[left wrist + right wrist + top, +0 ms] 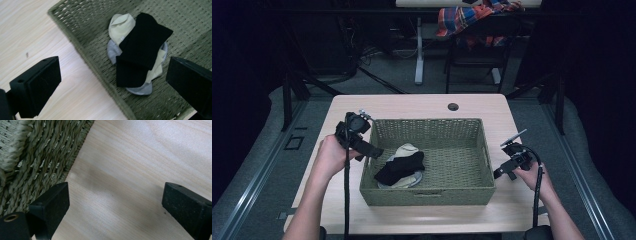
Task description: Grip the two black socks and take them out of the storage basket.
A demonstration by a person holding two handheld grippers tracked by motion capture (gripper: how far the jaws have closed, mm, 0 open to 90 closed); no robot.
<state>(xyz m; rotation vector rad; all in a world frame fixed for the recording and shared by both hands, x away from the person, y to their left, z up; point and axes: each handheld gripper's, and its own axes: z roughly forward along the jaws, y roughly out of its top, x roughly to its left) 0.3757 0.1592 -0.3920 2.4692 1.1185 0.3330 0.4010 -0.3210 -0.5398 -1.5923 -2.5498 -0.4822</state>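
1. Left gripper [371, 149]: held in the left hand [330, 156] at centre left of the high view, forearm rising from the bottom edge, jaws angled down and right over the basket's left rim. Jaws wide apart, gripping nothing, touching nothing.
2. Right gripper [503, 172]: held in the right hand [532, 176] at lower right of the high view, just beside the basket's right wall, low over the table. Jaws wide apart, empty, bare wood between them in the right gripper view.
3. Basket [430, 196]: green woven, rectangular, at centre of the table [412, 106]; left rim between the left gripper and the socks.
4. Socks [401, 166]: small heap in the basket's lower left part; black sock [141, 47] on top, cream sock [121, 25] and grey sock [113, 50] beneath, touching one another. In the left gripper view, heap lying between the two jaws, farther off.
5. Cable [346, 195]: black, hanging from the left gripper to the bottom edge.
6. Chair [477, 50]: upper centre, beyond the table, plaid cloth [467, 17] draped over it.
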